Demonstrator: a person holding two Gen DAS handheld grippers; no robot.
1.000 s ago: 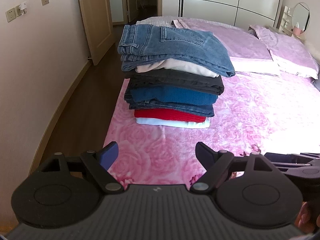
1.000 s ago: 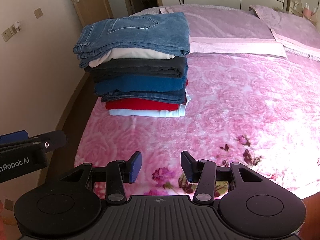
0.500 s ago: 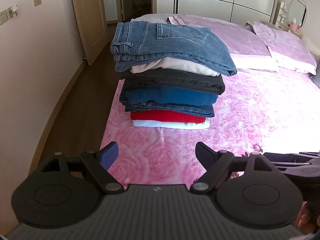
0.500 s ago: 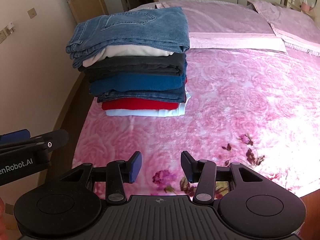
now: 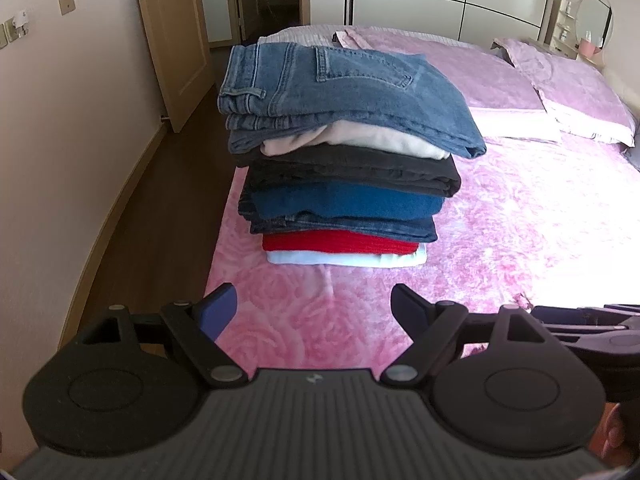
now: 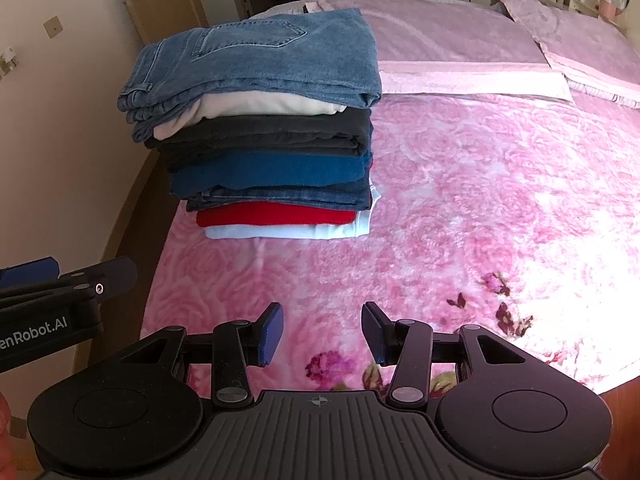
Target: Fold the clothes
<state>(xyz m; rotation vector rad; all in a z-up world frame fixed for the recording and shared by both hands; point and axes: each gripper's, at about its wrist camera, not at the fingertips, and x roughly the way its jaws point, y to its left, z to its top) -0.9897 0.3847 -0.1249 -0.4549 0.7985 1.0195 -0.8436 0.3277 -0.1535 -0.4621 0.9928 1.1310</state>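
Left wrist: stack [image 5: 344, 168] beyond tool [image 5: 314, 310].

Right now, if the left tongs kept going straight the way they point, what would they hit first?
Most likely the pink bedspread just short of the clothes stack. The left tongs stand open and empty, angled down at it. Depth is hard to judge here.

home bedroom: big bed [image 5: 540, 216] with pink rose blanket, pillows [image 5: 576, 100] at the head, white wardrobe doors [image 5: 440, 0] behind, wooden door [image 5: 176, 32], round vanity mirror [image 5: 596, 18], wall switches [image 5: 66, 2], wood floor [image 5: 160, 208].
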